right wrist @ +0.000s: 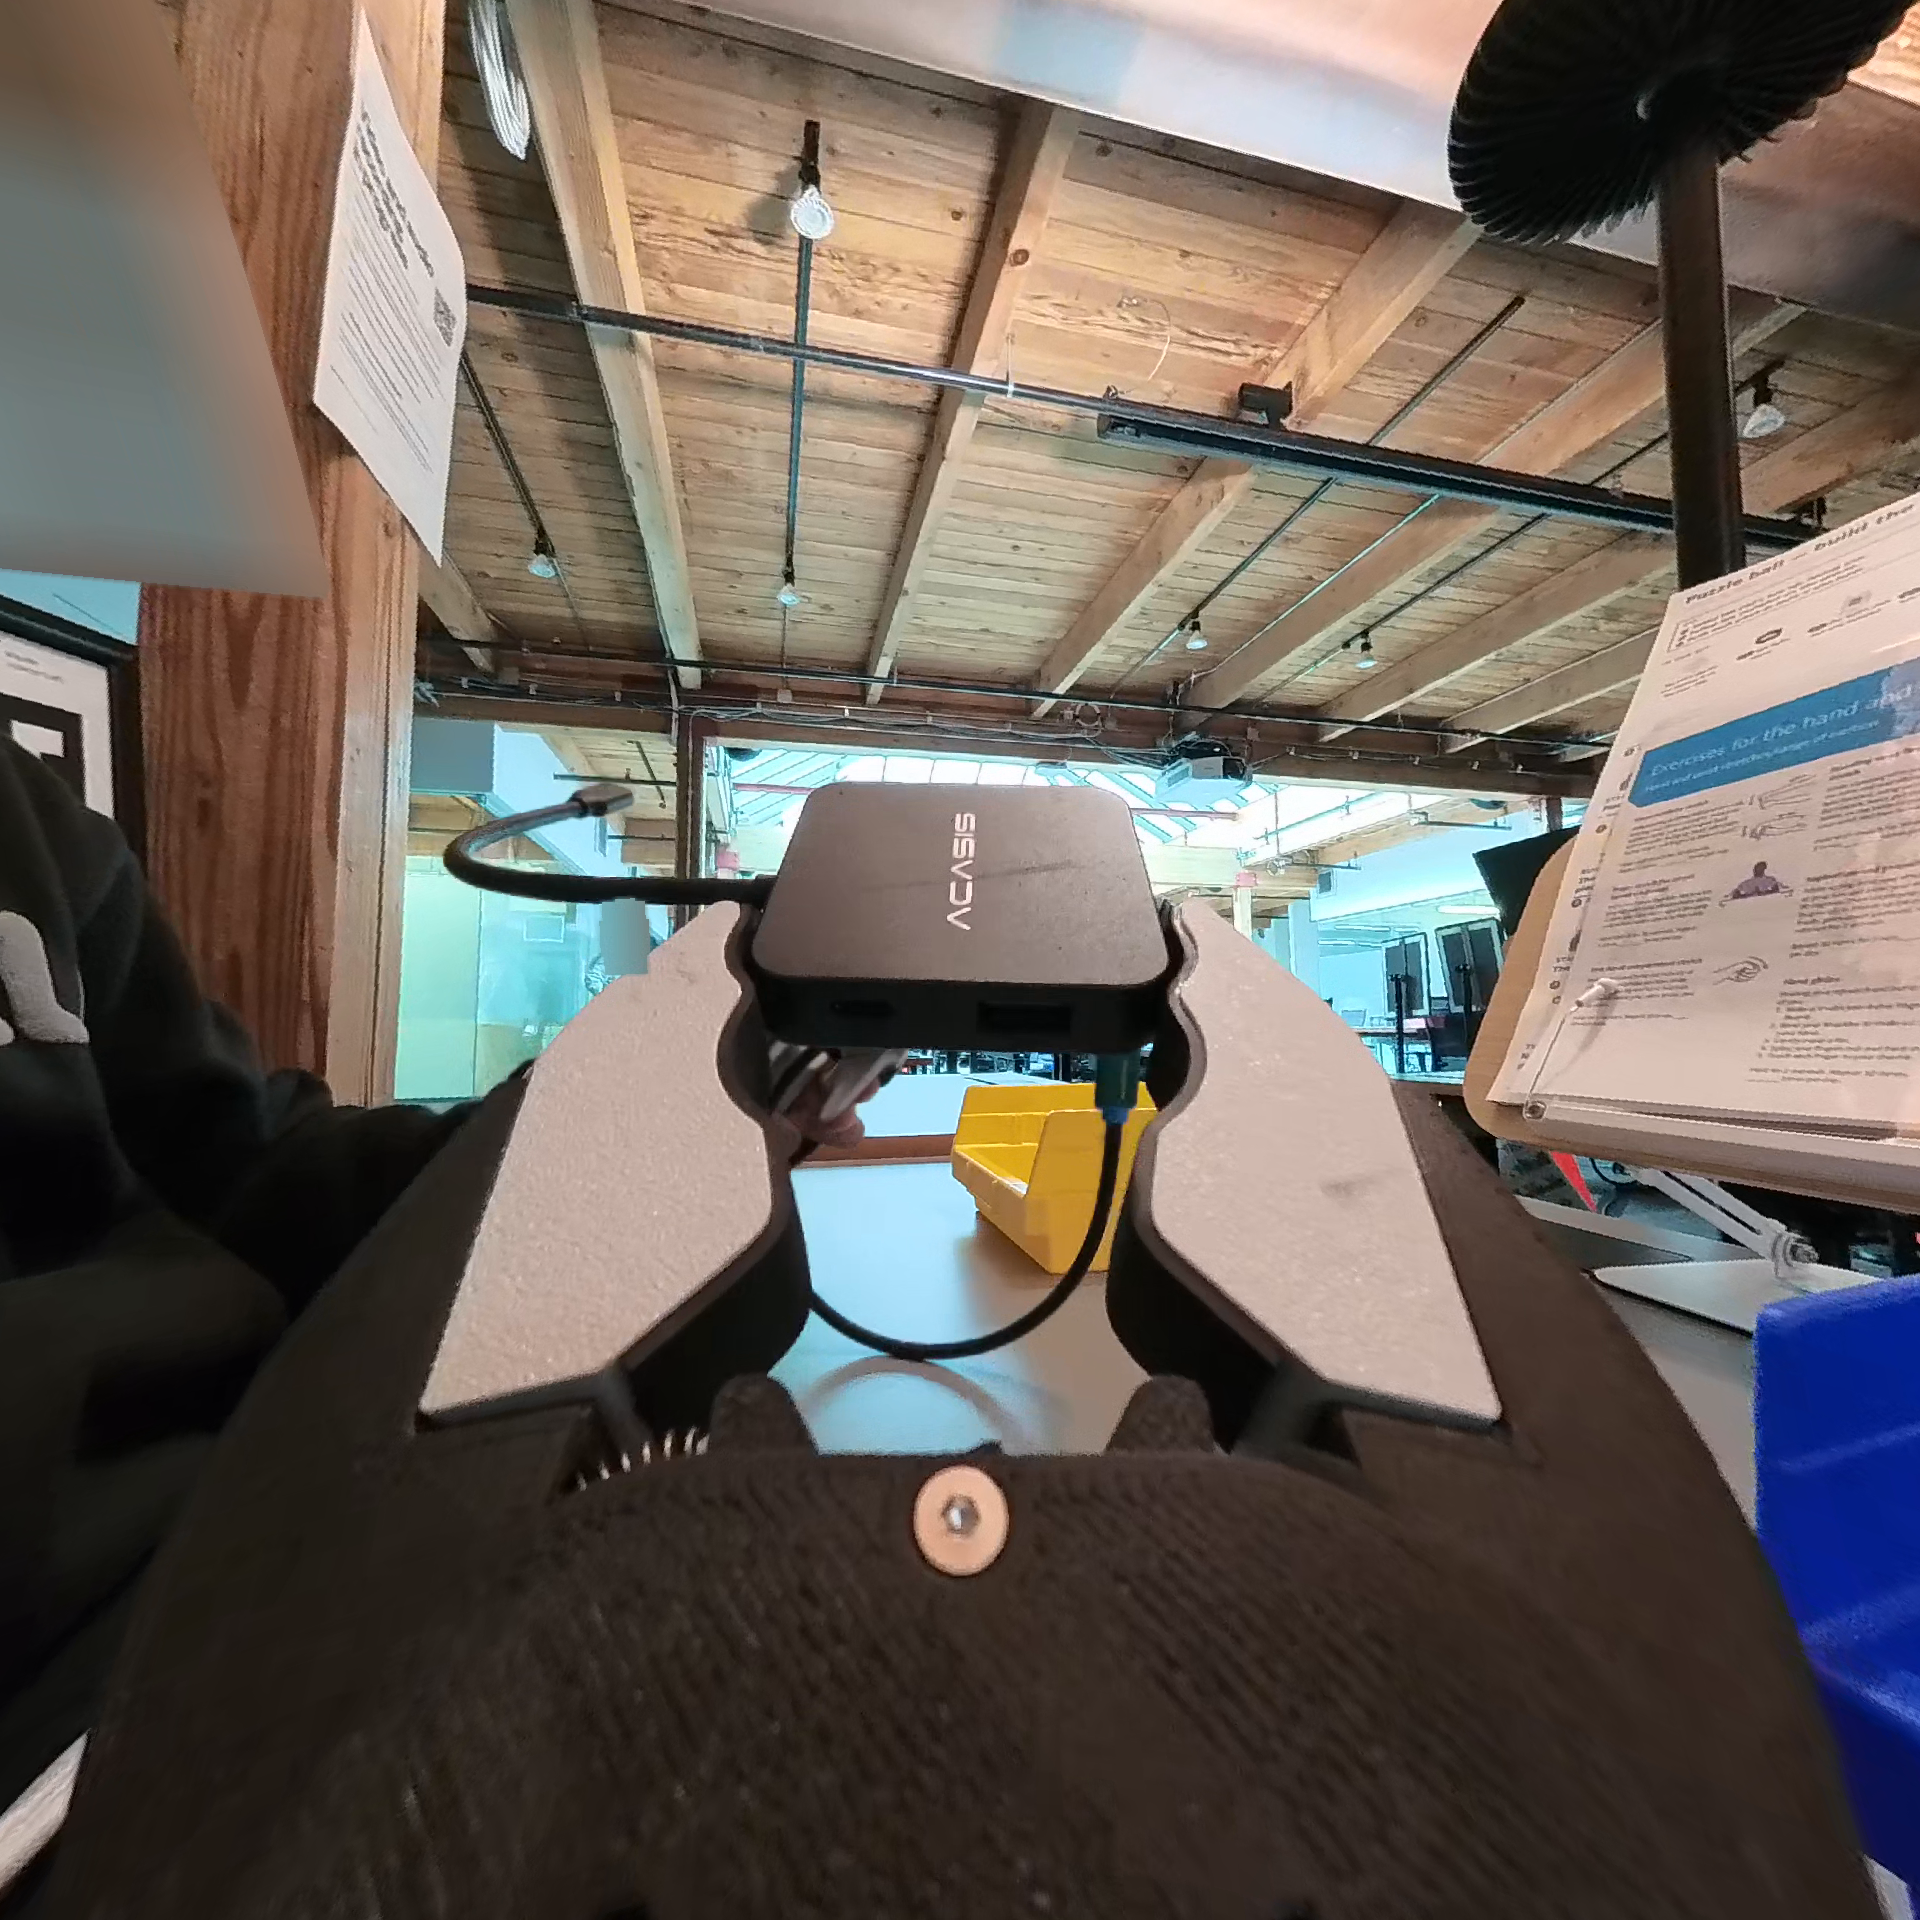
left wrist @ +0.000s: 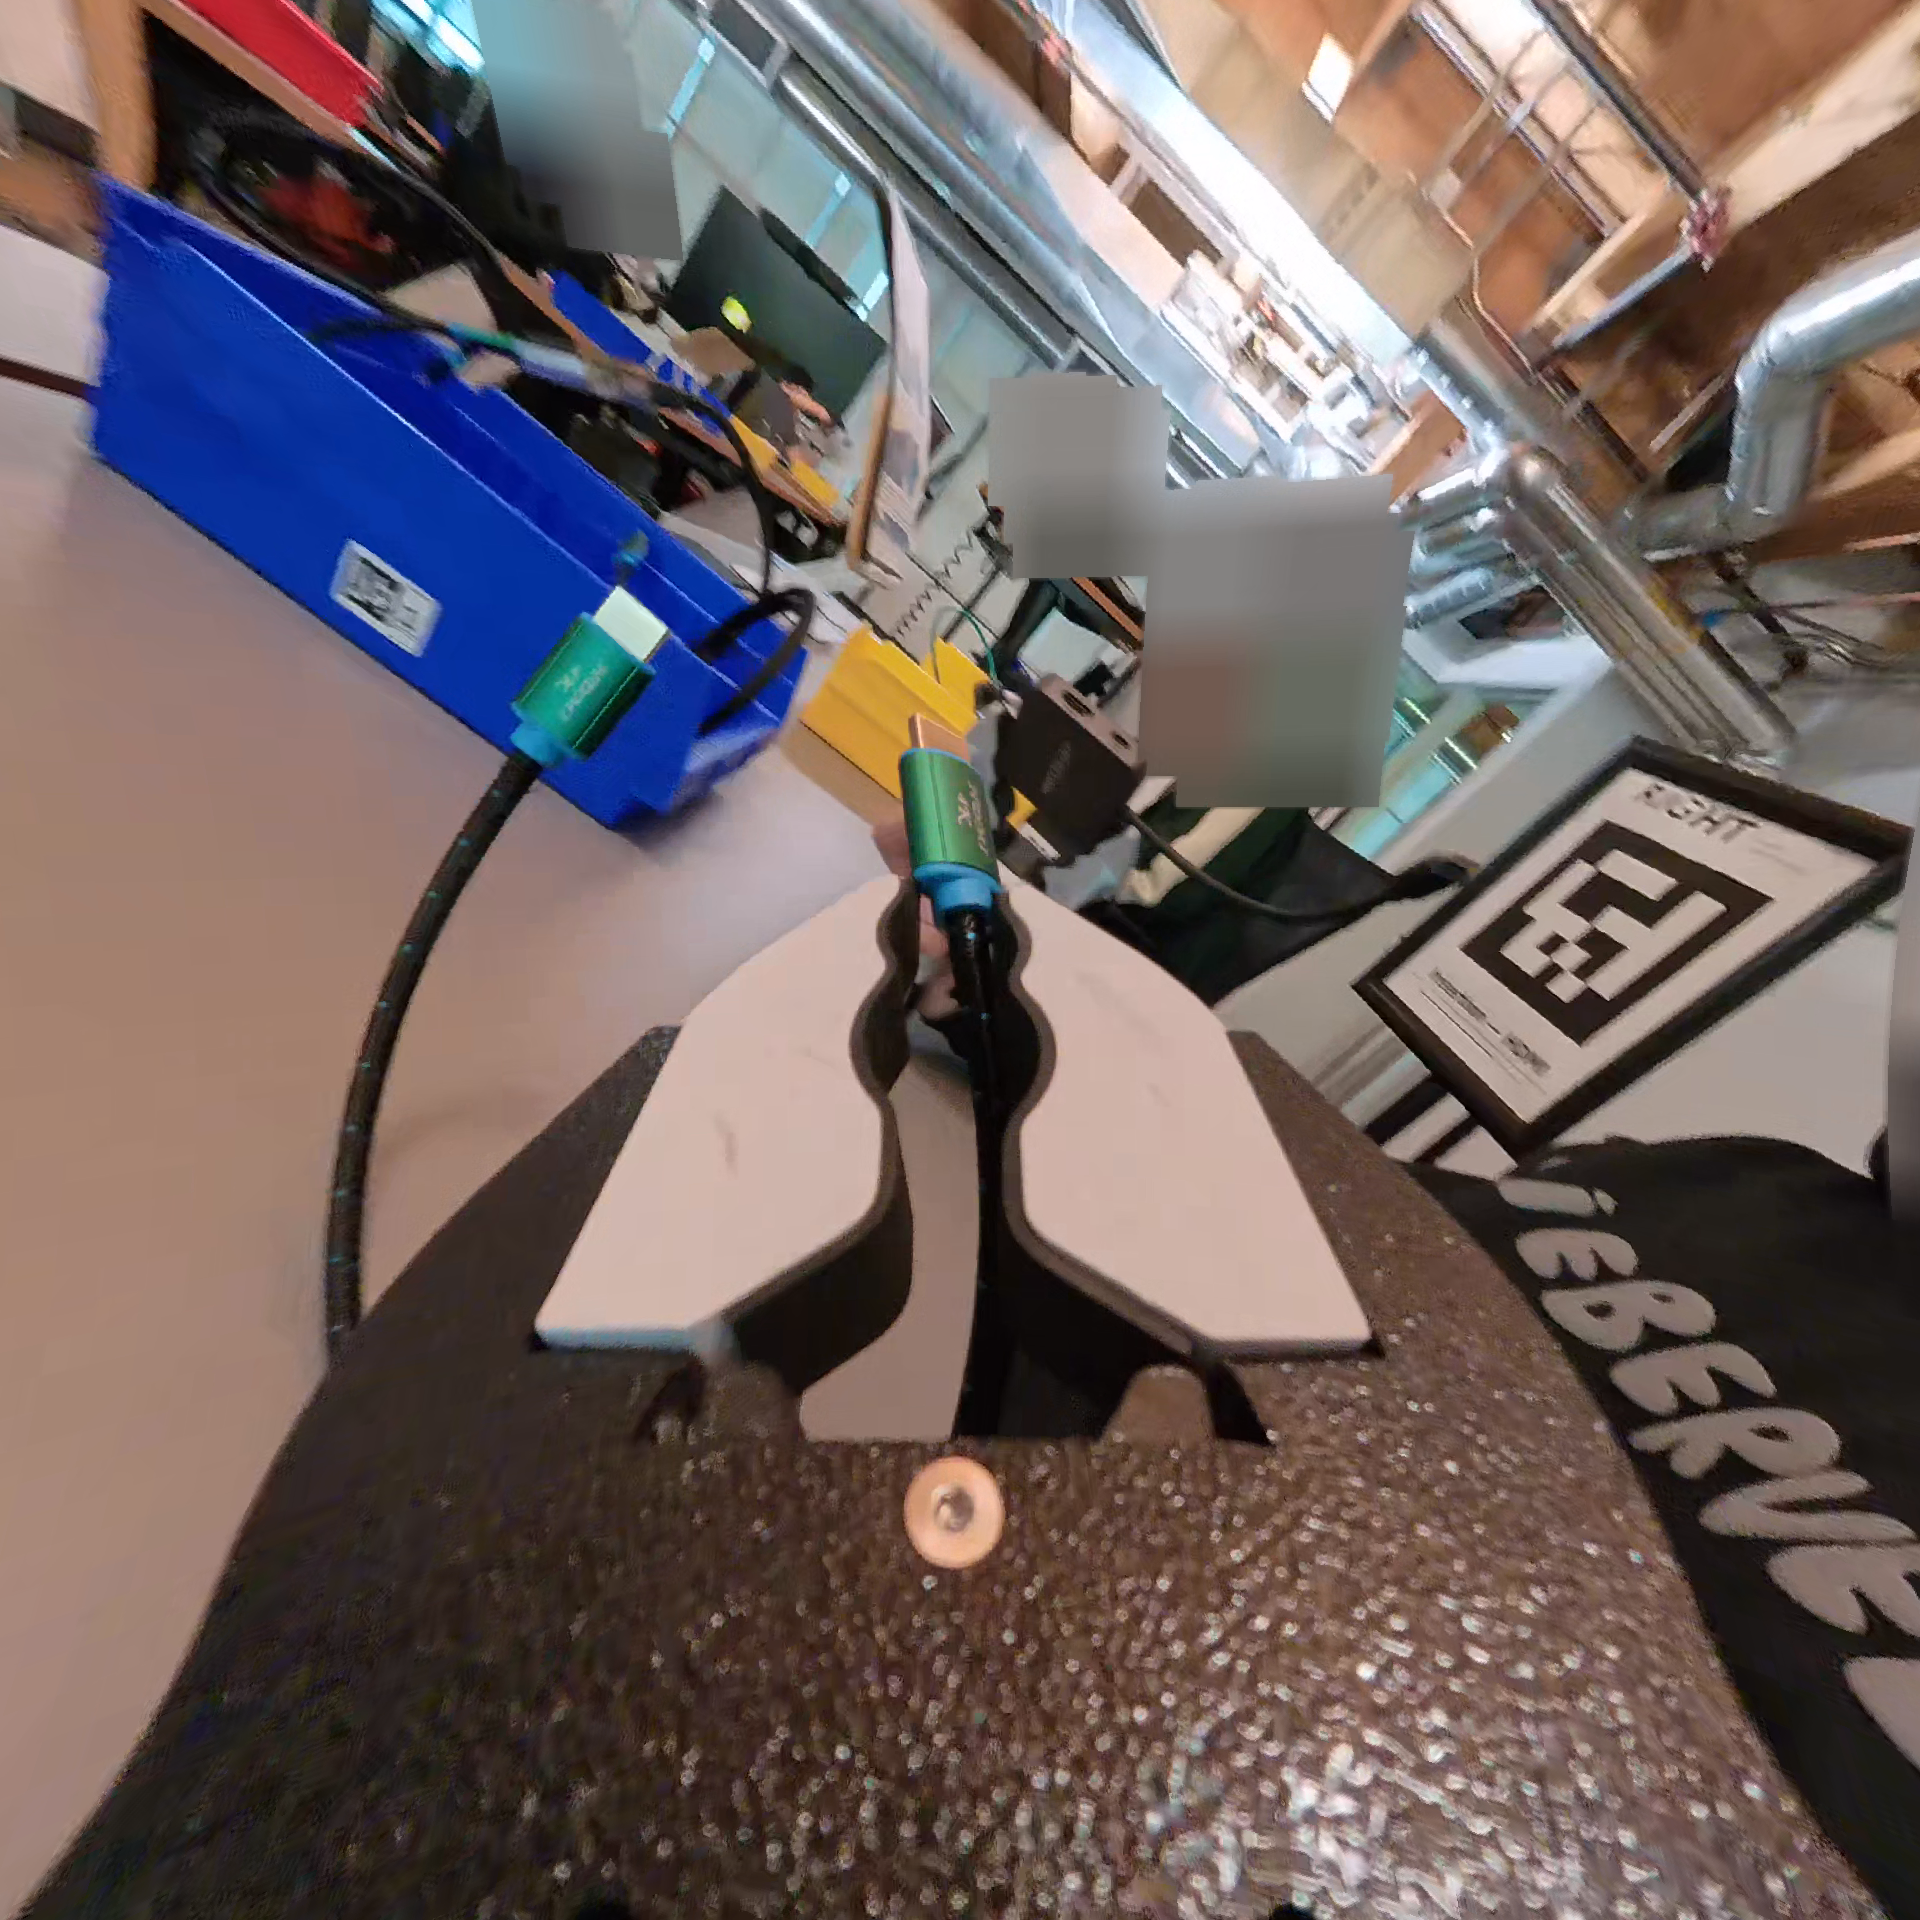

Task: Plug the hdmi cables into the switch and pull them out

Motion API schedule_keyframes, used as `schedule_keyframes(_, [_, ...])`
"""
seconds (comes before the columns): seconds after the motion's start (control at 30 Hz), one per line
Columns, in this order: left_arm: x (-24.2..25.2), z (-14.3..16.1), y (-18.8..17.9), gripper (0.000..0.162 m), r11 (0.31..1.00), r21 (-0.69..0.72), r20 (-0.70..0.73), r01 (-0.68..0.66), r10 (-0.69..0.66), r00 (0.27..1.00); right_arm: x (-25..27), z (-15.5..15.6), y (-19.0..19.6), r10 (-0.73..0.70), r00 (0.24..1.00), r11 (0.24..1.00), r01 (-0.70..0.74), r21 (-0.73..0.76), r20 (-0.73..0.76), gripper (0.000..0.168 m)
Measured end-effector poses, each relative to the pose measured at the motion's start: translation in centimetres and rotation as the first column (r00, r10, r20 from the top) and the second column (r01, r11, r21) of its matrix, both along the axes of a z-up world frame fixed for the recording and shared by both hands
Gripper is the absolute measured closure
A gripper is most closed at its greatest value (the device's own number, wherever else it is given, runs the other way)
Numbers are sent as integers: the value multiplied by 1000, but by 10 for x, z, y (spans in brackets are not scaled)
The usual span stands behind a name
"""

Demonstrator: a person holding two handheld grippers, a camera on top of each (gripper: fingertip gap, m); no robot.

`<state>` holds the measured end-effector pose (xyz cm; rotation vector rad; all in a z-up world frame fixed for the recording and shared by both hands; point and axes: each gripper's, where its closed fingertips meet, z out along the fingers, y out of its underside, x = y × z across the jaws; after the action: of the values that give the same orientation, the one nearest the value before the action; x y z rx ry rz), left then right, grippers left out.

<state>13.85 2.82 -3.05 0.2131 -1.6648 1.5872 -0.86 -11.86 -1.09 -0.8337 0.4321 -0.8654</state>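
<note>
Left gripper [left wrist: 951, 935] jaws pinch a green-plugged hdmi cable [left wrist: 948, 831].

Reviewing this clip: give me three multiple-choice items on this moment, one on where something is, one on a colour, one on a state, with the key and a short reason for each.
1. Where is the free green plug?
A. in front of the blue bin
B. inside the yellow bin
C. in the switch

2. What colour is the shell of the held HDMI plug?
A. red
B. green
C. white

3. What is the right gripper doing?
A. hanging open
B. shut on a cable
C. shut on the switch

Key: 1 A, it shows against the bin's front wall, its cable arcing off the table. 2 B, the green shell rises past the left gripper, shut on its cable. 3 C, both fingers press the switch's sides.
</note>
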Motion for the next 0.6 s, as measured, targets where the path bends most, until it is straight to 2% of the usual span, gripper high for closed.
schedule_keyframes(0.13, [22, 6, 10, 149, 997, -34, 59, -69, 71, 996, 2, -3, 2, 5, 1000, 1000, -5, -10, -8, 96])
schedule_keyframes(0.27, [44, 7, 21, 147, 982, -17, 266, -186, 184, 946, 5, -6, 5, 3, 1000, 1000, -4, -26, -22, 96])
schedule_keyframes(0.4, [59, 4, 30, 147, 954, 10, 510, -300, 253, 823, 7, -7, 7, 6, 1000, 999, -7, -37, -30, 96])
schedule_keyframes(0.5, [65, -3, 34, 146, 923, 55, 668, -381, 249, 701, 9, -9, 9, 8, 999, 999, -10, -47, -38, 96])
schedule_keyframes(0.6, [67, -9, 33, 146, 888, 104, 764, -449, 217, 607, 11, -11, 13, 12, 999, 998, -15, -63, -49, 96])
